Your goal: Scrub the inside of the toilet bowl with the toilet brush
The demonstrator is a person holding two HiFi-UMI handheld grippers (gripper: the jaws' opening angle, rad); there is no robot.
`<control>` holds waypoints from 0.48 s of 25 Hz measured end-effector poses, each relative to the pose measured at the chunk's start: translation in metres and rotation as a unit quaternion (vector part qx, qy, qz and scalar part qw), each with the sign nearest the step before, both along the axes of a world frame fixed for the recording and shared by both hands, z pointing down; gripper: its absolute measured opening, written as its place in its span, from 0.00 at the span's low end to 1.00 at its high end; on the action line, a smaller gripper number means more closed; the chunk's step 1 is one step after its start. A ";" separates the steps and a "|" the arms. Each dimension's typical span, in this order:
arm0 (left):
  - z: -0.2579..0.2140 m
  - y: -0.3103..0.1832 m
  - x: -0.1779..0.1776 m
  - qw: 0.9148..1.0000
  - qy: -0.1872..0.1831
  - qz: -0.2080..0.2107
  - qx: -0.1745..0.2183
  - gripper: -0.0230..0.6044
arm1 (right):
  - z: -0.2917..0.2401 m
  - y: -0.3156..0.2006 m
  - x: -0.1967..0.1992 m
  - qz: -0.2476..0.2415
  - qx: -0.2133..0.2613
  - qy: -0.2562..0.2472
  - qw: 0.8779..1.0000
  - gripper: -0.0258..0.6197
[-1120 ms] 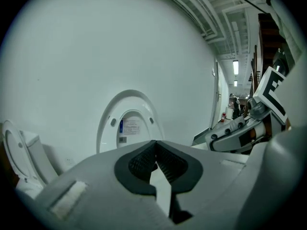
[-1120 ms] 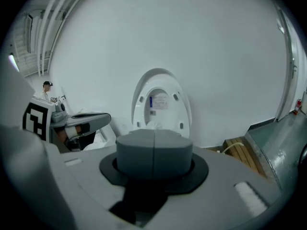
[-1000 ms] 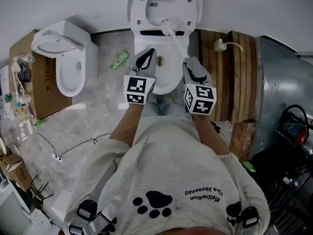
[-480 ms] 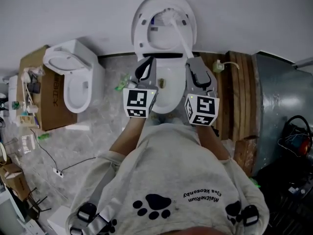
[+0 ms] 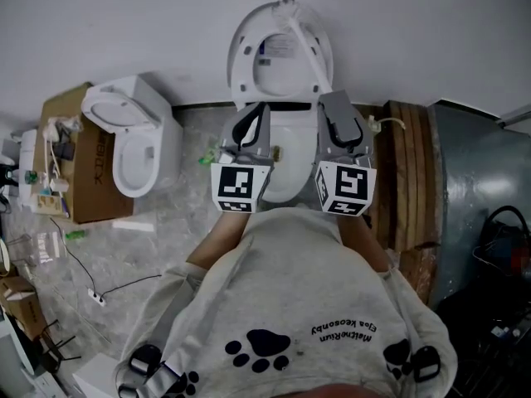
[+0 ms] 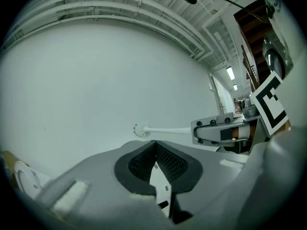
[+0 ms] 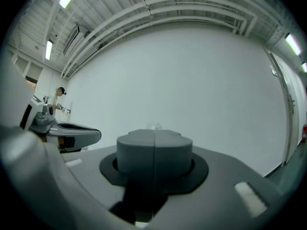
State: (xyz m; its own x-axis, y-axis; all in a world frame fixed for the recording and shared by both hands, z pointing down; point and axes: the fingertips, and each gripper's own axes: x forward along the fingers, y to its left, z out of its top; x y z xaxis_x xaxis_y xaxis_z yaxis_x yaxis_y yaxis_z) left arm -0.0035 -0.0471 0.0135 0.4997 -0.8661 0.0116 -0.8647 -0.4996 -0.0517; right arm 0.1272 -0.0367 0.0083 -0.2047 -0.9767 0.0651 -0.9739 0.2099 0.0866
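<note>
The white toilet bowl sits below both grippers, its lid raised against the wall. My right gripper is shut on the white toilet brush handle. The brush head is up by the top rim of the lid, out of the bowl. In the left gripper view the brush sticks out leftward from the right gripper against the white wall. My left gripper hangs over the bowl's left side. Its pads meet at the tip with nothing held. The right gripper view shows shut jaws.
A second white toilet stands at left beside a cardboard box. Wooden planks and a grey metal tank stand at right. A cable and a green item lie on the floor.
The brush head has risen from the back of the bowl up along the lid to its top rim. Both grippers have tilted upward toward the wall.
</note>
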 end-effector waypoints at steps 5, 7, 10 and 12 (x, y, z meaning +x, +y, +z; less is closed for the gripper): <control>0.001 0.002 0.000 1.000 0.002 -0.003 0.003 0.03 | 0.008 0.002 -0.002 -0.015 -0.014 -0.010 1.000 0.27; 0.003 0.002 0.002 1.000 0.002 -0.004 0.003 0.03 | 0.009 0.002 -0.001 -0.019 -0.015 -0.008 1.000 0.27; 0.005 0.004 0.006 1.000 -0.001 -0.005 0.002 0.03 | 0.010 0.002 0.003 -0.024 -0.016 -0.007 1.000 0.27; 0.006 0.006 0.009 1.000 -0.004 -0.006 0.002 0.03 | 0.011 0.004 0.005 -0.026 -0.016 -0.008 0.999 0.27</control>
State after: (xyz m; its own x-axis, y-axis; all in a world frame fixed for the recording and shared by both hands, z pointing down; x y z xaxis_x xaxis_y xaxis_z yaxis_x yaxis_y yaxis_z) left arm 0.0051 -0.0408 0.0198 0.4897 -0.8718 0.0121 -0.8699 -0.4895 -0.0611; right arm 0.1327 -0.0330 0.0197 -0.2571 -0.9619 0.0934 -0.9626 0.2635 0.0636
